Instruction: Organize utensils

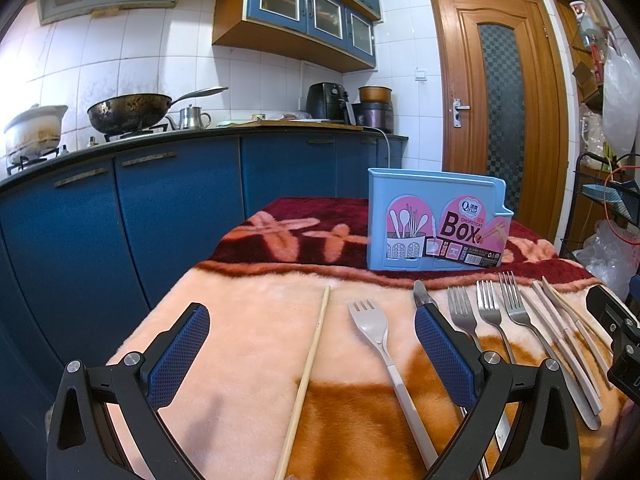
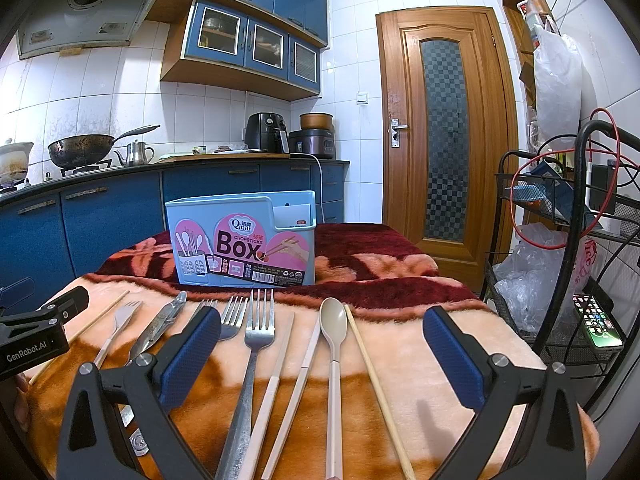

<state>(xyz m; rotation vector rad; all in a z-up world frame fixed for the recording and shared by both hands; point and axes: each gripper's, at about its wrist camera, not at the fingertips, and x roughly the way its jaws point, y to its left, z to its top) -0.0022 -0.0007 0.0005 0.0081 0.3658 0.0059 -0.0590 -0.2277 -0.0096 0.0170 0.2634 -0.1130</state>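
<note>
Judging by the layout, nothing is sorted yet: across the lower frame, left to right, a chopstick (image 1: 312,368), pale fork (image 1: 374,330), steel forks (image 2: 256,332), spoon (image 2: 334,326) and more chopsticks lie on the blanket (image 1: 248,320), the box (image 2: 244,240) behind them at centre. Left gripper (image 1: 312,344) and right gripper (image 2: 322,354) hold nothing, jaws wide.

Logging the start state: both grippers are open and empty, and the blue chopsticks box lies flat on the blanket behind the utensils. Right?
One thing is wrong: the blue chopsticks box stands upright on the blanket, as the right wrist view shows. The rest holds: the left gripper and right gripper are open and empty.
</note>
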